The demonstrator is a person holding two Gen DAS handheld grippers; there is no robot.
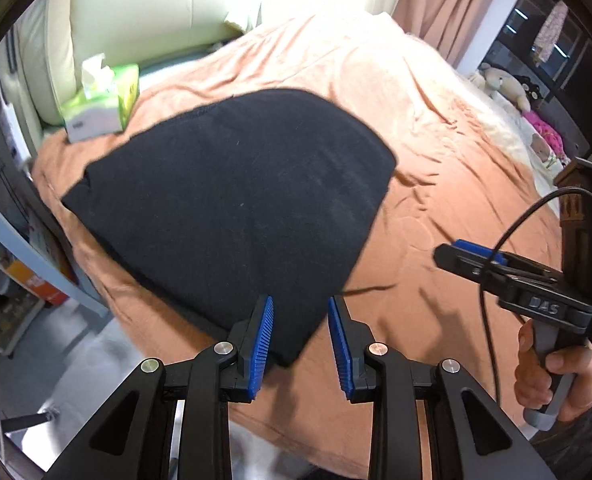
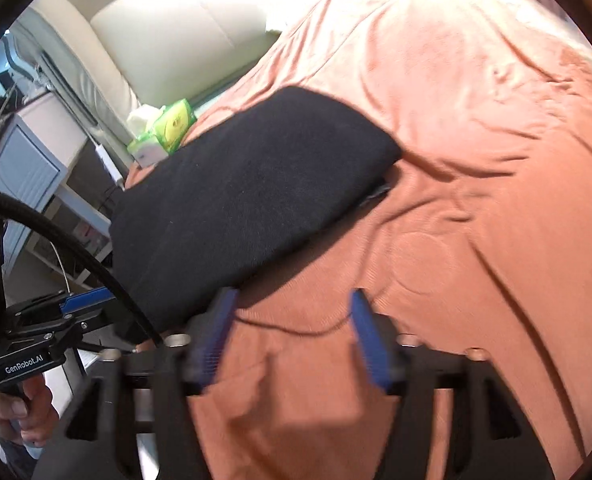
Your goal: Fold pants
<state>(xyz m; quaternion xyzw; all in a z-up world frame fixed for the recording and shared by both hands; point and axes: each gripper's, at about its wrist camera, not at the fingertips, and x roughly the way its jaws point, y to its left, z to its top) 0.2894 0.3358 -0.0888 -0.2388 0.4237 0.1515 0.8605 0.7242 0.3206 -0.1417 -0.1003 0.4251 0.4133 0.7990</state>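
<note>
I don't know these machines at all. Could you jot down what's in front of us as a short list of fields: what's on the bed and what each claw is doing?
Surface: bed with an orange cover
Garment: black pants, folded into a flat bundle
Beside the pants: green tissue box
Left claw: open, empty, over the bundle's near corner
Right claw: open, empty, over bare cover beside the bundle

The left gripper points steeply down, its blue pads parted with nothing between them. The right gripper tilts down likewise, jaws spread wider and empty, each held by a hand.
</note>
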